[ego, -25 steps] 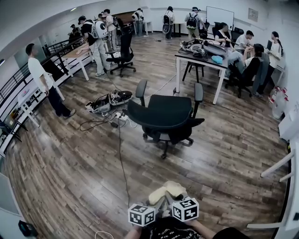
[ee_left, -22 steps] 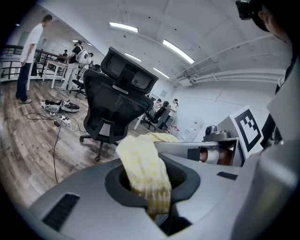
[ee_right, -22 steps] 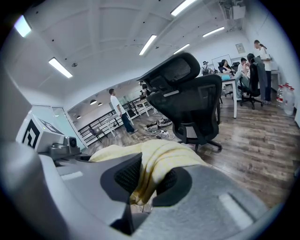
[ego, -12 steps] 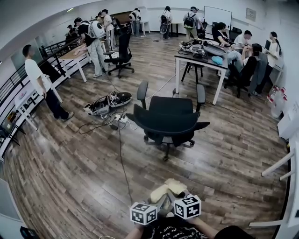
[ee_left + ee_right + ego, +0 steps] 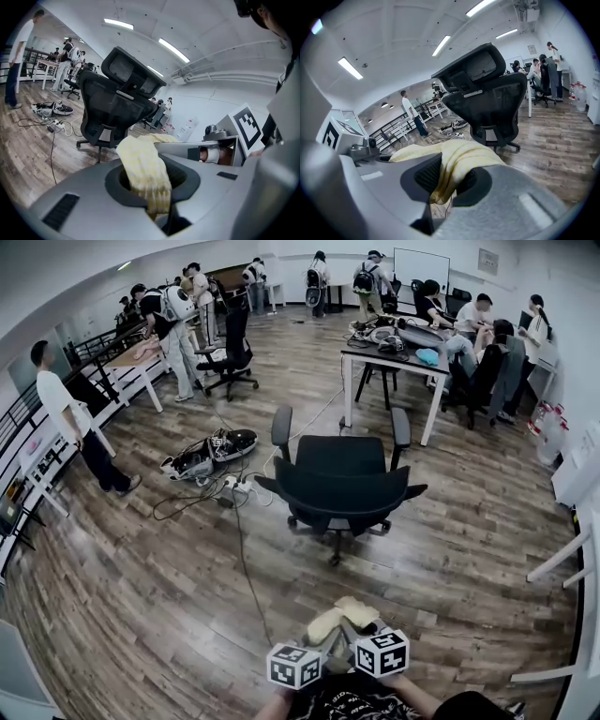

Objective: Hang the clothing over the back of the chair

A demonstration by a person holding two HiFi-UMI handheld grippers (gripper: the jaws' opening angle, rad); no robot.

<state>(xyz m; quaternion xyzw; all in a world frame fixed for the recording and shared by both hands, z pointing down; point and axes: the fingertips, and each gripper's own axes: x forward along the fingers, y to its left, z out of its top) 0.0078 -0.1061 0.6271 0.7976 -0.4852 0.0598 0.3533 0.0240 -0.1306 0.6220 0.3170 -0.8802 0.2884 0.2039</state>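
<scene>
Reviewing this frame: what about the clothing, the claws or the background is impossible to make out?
- The clothing: its kind and full shape. It is bunched up between both claws, which cover its near end in the head view.
- The left claw and right claw: their pads. The clamped cloth covers them in each gripper view.
- The items on the desk: too small in the head view.

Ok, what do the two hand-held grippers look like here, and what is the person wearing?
The left hand-held gripper and right hand-held gripper both have smooth grey moulded shells with a dark, ribbed recess around the jaws. Each carries a white cube printed with black square markers. The person wears a dark top with a pale pattern.
</scene>
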